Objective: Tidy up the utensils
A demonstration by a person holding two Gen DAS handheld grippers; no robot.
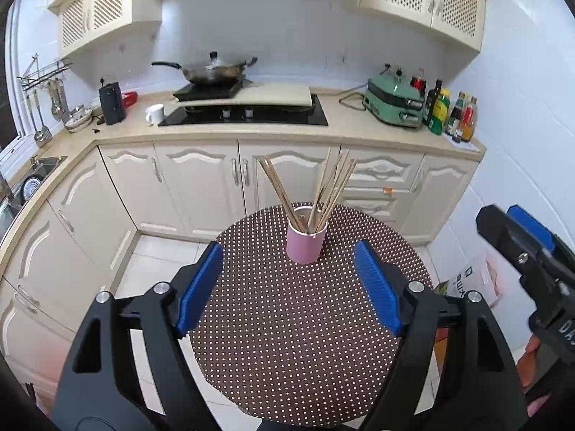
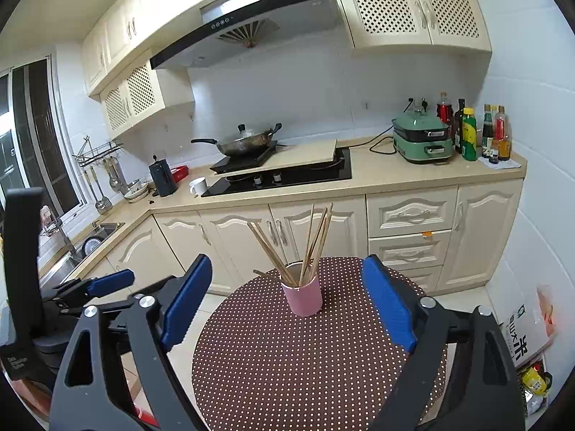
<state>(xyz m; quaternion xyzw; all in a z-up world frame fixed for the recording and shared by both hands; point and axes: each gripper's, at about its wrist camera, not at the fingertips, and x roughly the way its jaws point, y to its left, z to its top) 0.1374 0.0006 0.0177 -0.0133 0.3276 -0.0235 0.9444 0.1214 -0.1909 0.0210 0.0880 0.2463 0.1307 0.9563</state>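
Holding: cup [image 1: 306,242] upright on table [image 1: 287,341], chopsticks [image 1: 323,186] inside
Left claw [image 1: 287,287]: apart, empty
Right claw [image 2: 287,309]: apart, empty

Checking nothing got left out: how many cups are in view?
2: a pink cylindrical cup holding wooden chopsticks on the round brown polka-dot table, and a white ceramic mug on the beige counter; others may be hidden.

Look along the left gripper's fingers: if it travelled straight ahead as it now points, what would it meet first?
Probably the pink cup of chopsticks on the dotted table. It stands centred ahead of the open left gripper, with nothing between; depth is uncertain.
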